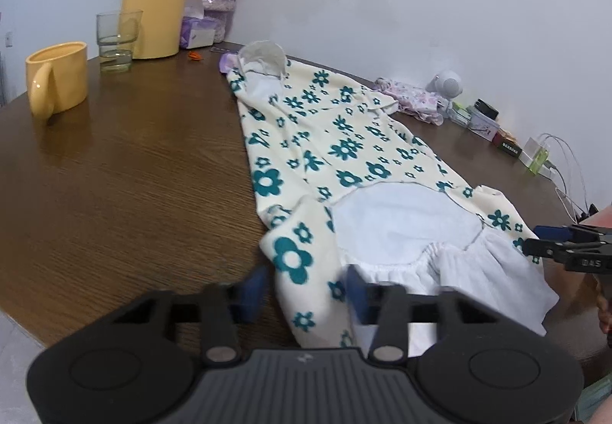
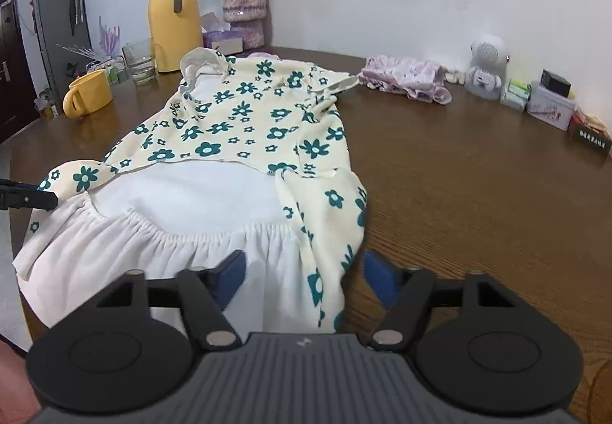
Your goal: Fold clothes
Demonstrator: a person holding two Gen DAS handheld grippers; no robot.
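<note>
Table: a brown wood-grain table [image 2: 478,194] is taken up mostly by the garment, with clutter pushed to the far edge.
Garment: a cream dress with teal flowers [image 1: 325,141] is laid lengthwise down the table, collar end far, hem end near the grippers. The near part is flipped inside out, so the white lining [image 2: 183,187] and a gathered seam are showing; the sides are already folded inward, a bit rumpled.
Left gripper: the left gripper [image 1: 306,292] is held wide open – a floral flap sits between the jaws, but nothing is pinched.
Right gripper: the right gripper [image 2: 304,276] is likewise spread wide, straddling the floral edge with no grip on it.
Risk: if only the top layer is caught, the lining could be left behind and the fold would bunch up.
Risk, smaller stuff: a yellow mug [image 1: 57,78] and a drinking glass [image 1: 116,41] could be clipped if the fabric is swung toward the far end – probably a long shot.
</note>
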